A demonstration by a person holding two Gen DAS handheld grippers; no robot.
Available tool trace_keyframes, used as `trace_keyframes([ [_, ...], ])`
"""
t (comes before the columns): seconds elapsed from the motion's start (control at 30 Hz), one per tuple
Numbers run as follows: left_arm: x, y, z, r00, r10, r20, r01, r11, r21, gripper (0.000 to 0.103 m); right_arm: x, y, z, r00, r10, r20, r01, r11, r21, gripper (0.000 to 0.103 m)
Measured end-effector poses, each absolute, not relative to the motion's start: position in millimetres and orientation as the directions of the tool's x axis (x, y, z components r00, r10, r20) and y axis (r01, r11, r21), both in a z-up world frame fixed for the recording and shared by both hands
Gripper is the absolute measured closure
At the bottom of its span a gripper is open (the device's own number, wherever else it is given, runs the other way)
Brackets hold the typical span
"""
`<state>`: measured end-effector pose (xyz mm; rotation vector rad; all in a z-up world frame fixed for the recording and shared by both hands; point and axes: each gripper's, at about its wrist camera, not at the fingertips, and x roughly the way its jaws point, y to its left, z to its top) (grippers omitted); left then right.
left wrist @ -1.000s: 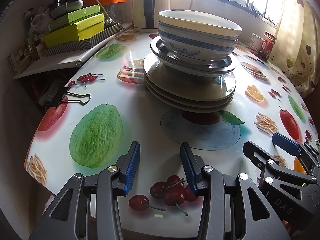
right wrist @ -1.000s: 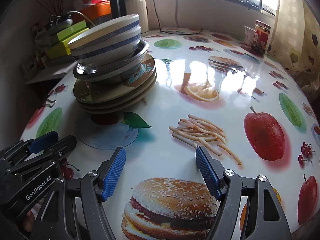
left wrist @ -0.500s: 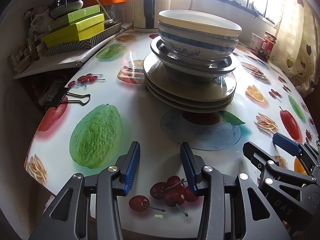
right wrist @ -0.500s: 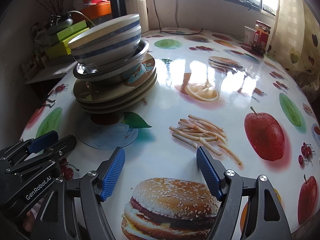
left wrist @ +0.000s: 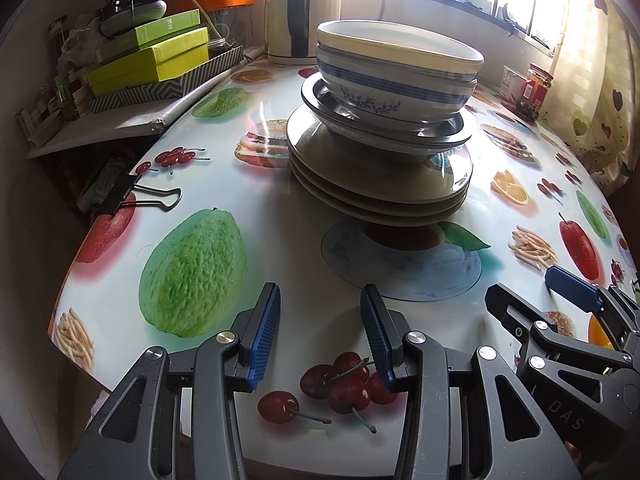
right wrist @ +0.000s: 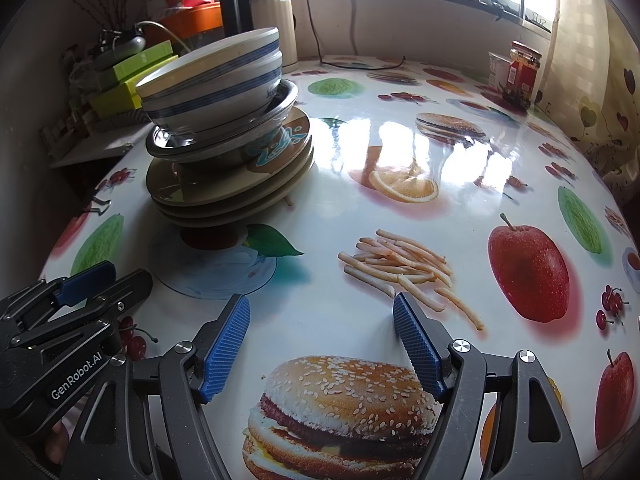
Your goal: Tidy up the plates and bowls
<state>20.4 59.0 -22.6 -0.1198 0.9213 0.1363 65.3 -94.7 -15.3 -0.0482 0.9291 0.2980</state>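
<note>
On a fruit-print table [left wrist: 280,264] stood one stack [left wrist: 384,120]: two bowls [left wrist: 396,64] nested in a metal dish on several plates [left wrist: 380,188], beyond both grippers; the left gripper [left wrist: 320,332] and right gripper [right wrist: 320,340] hovered spread and empty; the bowls sat tilted, so lifting one carelessly could probably topple the pile; the exact plate count and bowl interiors stayed hidden.

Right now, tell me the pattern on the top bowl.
Cream top bowl with blue bands, clearest in the right wrist view.
</note>
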Motion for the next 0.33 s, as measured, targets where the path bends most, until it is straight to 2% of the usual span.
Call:
trace_keyframes([
  [0.33, 20.1, 58.8, -22.7, 0.597, 0.067, -0.799, -0.169, 0.985, -0.043, 0.06, 65.1, -93.9, -15.6, 0.561, 0.232, -0.795, -0.274, 0.958, 0.086, 0.027],
])
